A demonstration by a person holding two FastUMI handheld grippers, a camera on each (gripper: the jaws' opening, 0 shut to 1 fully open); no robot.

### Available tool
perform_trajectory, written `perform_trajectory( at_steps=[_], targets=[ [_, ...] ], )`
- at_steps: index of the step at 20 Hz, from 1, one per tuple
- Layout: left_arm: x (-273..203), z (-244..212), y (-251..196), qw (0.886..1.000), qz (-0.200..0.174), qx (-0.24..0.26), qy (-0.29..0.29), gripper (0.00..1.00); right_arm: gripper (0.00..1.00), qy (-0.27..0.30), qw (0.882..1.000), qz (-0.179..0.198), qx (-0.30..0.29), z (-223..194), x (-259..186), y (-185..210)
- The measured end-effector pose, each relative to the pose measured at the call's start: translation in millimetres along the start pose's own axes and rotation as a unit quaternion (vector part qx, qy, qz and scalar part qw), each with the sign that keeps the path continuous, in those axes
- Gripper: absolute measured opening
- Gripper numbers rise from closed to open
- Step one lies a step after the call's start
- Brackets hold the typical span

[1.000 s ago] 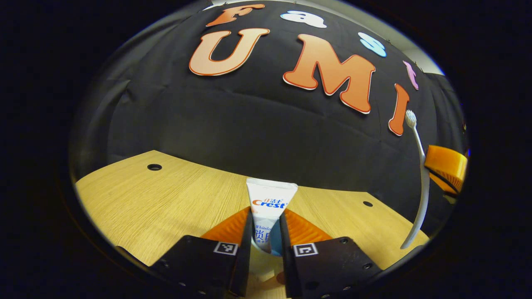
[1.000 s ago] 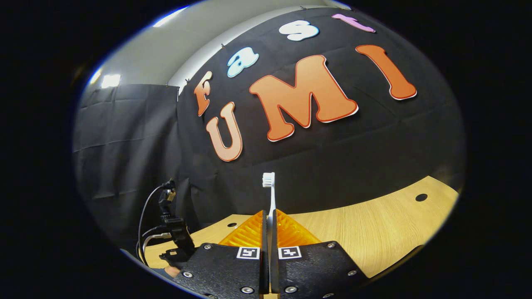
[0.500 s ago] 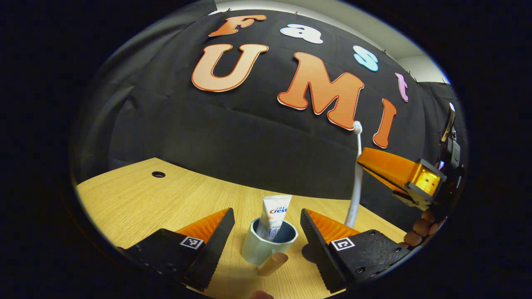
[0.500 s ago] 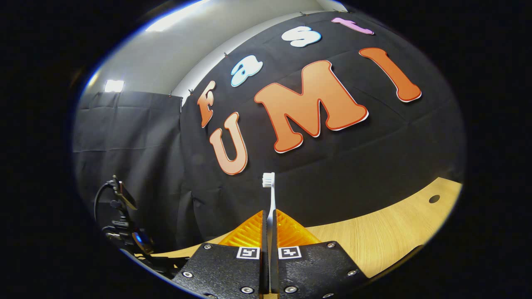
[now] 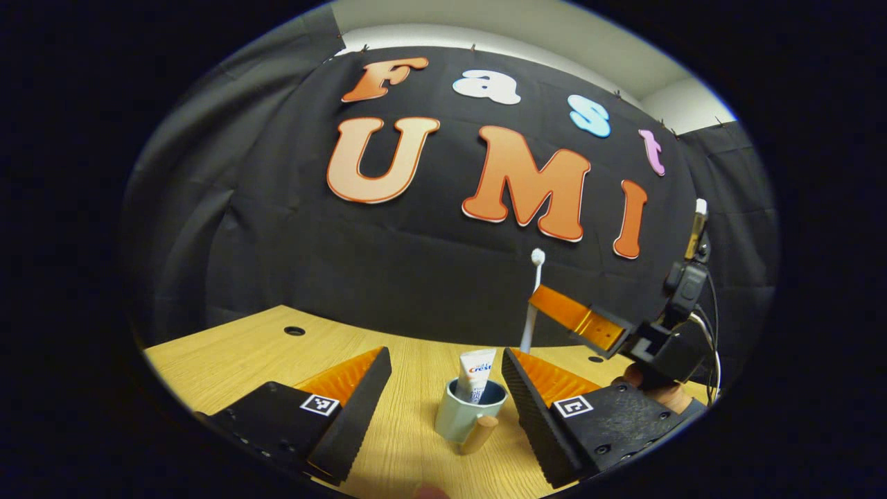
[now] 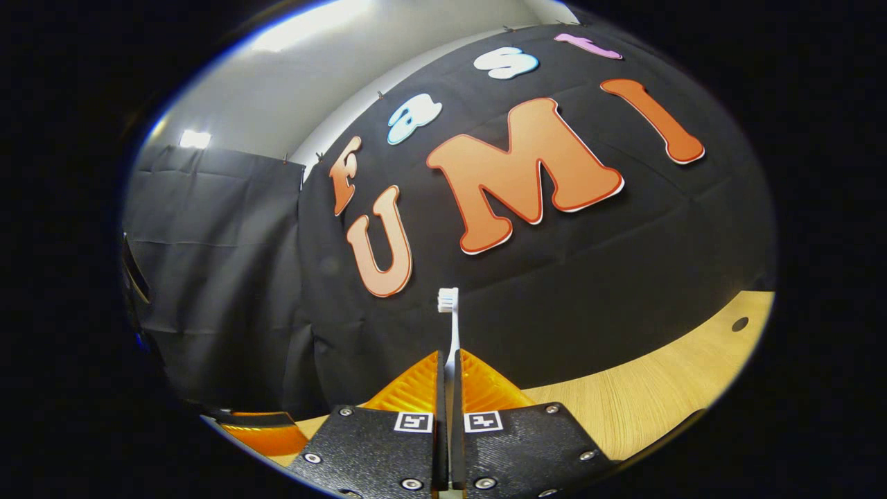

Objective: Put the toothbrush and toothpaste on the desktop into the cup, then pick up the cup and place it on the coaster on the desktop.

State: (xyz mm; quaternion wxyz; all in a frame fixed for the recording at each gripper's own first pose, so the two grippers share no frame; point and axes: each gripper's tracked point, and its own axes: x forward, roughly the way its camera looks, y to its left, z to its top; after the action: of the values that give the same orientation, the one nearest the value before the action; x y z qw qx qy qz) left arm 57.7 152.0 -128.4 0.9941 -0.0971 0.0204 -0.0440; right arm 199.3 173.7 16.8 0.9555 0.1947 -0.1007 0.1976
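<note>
In the left gripper view a pale green cup (image 5: 463,416) with a wooden handle stands on the wooden desktop (image 5: 235,353). The toothpaste tube (image 5: 476,371) stands upright inside it. My left gripper (image 5: 443,371) is open, its fingers spread on either side of the cup without touching it. Beyond the cup to the right, my right gripper (image 5: 537,305) holds the white toothbrush (image 5: 532,305) upright, above and behind the cup. In the right gripper view my right gripper (image 6: 449,360) is shut on the toothbrush (image 6: 452,326), bristles pointing up.
The desktop (image 6: 658,395) has small round holes (image 5: 294,330) near its back edge. A hand (image 5: 662,391) holds the right gripper, with cables behind it at the far right. The black cloth wall stands close behind the desk.
My left gripper let go of the toothpaste in the cup, opened and drew back. My right gripper carried the toothbrush leftward toward the cup.
</note>
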Motion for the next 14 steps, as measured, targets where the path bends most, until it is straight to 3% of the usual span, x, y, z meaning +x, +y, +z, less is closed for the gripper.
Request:
perform_trajectory(
  at_steps=[4, 5, 10, 14],
  targets=[
    [-18.6, 18.2, -4.2, 0.998, -0.008, 0.031, -0.048, 0.99, 0.02, 0.004, 1.0, -0.003, 0.0, -18.3, 10.1, 1.0],
    [-21.5, 16.6, -3.0, 0.998, -0.008, 0.035, -0.049, 0.95, 0.02, 0.009, 1.0, -0.004, 0.002, -25.5, 12.5, 1.0],
    [-21.4, 5.6, 0.8, 0.999, 0.003, 0.024, -0.025, 0.96, 0.03, 0.045, 0.999, -0.017, -0.012, -57.7, 12.5, -1.5],
    [-11.9, -21.4, 7.7, 1.0, 0.012, 0.016, 0.005, 0.99, 0.07, 0.072, 0.997, 0.004, -0.038, -56.4, -1.2, 6.5]
  ],
)
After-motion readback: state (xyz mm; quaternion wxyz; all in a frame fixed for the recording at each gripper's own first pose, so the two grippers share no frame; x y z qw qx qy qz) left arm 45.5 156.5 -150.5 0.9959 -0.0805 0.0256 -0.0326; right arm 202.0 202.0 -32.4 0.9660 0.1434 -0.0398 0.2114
